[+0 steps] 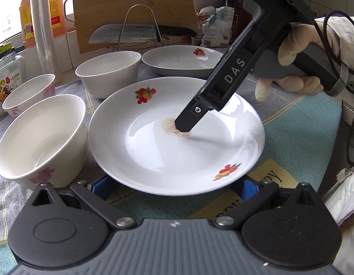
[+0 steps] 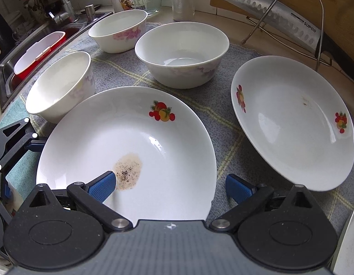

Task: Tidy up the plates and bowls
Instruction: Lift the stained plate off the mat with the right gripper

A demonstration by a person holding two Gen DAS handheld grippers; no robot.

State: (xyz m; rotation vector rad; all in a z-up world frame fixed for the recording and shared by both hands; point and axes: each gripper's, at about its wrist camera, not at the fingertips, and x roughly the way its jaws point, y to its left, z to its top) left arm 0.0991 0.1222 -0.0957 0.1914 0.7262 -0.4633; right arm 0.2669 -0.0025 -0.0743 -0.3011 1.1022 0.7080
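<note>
- We see soft, bright daylight in both views; the window (image 1: 5,11) at upper left of the left wrist view is blown out to white.
- We note glare streaks on the stained plate (image 1: 177,137) and only faint shadows.
- Fisheye bending curves the edges; focus stays sharp throughout.

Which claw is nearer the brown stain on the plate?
Right. The right claw straddles the plate's edge, one finger beside the brown stain. The left claw waits at the plate's near rim, apart from the stain.
</note>
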